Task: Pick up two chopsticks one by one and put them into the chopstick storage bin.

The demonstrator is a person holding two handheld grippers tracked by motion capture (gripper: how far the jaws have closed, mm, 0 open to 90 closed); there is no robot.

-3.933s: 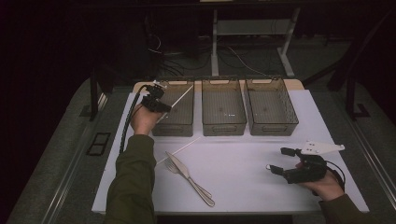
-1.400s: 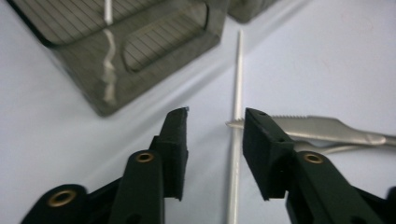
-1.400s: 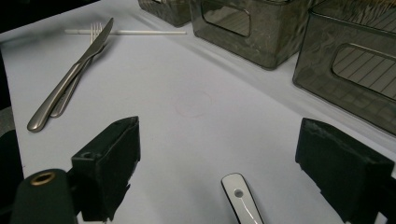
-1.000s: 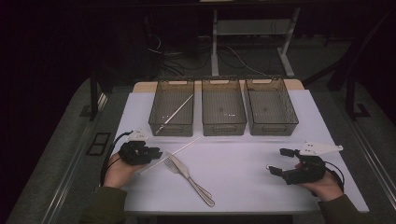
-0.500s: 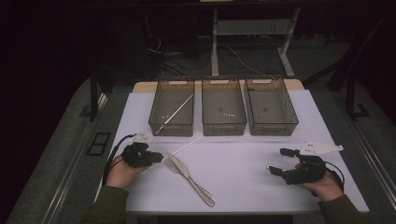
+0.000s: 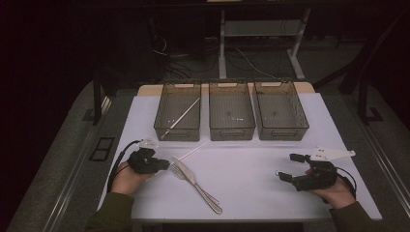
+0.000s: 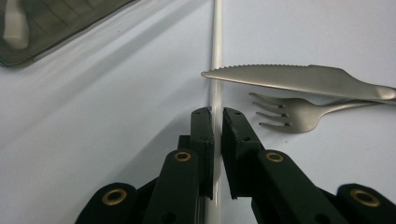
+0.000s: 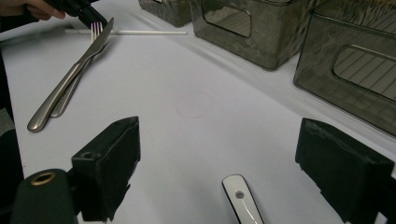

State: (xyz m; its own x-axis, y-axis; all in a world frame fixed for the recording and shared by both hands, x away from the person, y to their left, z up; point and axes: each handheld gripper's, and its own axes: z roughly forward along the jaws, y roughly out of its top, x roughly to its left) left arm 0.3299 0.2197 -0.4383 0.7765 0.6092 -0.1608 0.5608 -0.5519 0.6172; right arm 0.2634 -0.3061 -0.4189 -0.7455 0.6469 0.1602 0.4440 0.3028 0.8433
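Your left gripper (image 7: 214, 122) has just been closing on the white chopstick (image 7: 215, 56) near the table's (image 6: 251, 193) left edge (light, stiff, slippery), so pinch squarely at its end.

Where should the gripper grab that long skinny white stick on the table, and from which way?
Best near its free end, on the side away from the knife and fork, coming from above with a jaw on each side. The white stick lies flat and thin, and the knife tip rests across it farther along. The left gripper is already closed there.
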